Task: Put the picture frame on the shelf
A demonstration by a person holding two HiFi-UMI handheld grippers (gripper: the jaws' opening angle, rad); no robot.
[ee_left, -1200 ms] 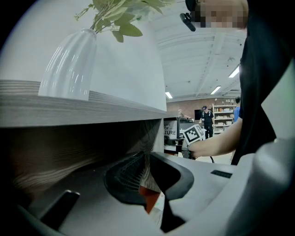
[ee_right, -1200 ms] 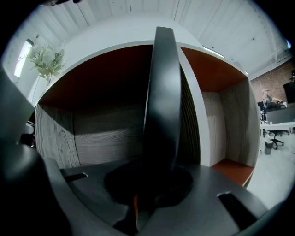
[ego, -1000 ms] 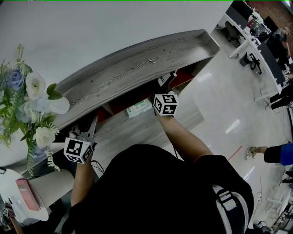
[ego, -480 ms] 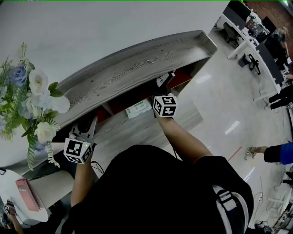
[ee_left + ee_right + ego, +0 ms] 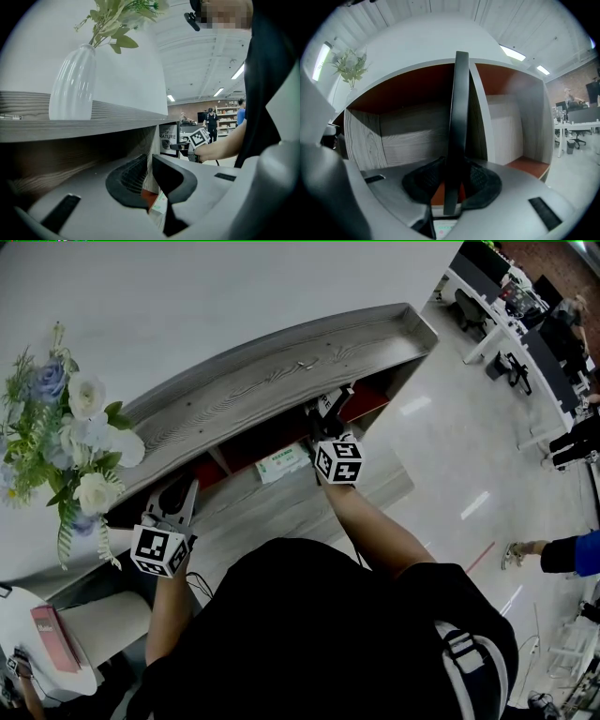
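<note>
head view: the grey wood shelf [image 5: 281,381] runs slantwise across the frame, with flowers [image 5: 70,437] near its left end. the right gripper [image 5: 323,424] reaches in under the front edge of the top board, and the picture frame [image 5: 333,401] stands in its jaws at the mouth of an upper compartment. a green-and-white box [image 5: 284,463] lies on the board below, just left of that gripper. the left gripper [image 5: 180,495] is well apart at the left end, pointing at the shelf.

left gripper view: jaws drawn nearly together, only a slit between them, nothing in it. above them is the top board, with a white vase [image 5: 72,84] standing on it. the frame's printed face shows far right.

right gripper view: jaws clamped on the frame, seen edge-on as a thin dark upright bar. behind it are the red-brown underside of the top board, a grey back panel and a divider [image 5: 480,117]. we cannot tell whether the frame touches the shelf.
</note>
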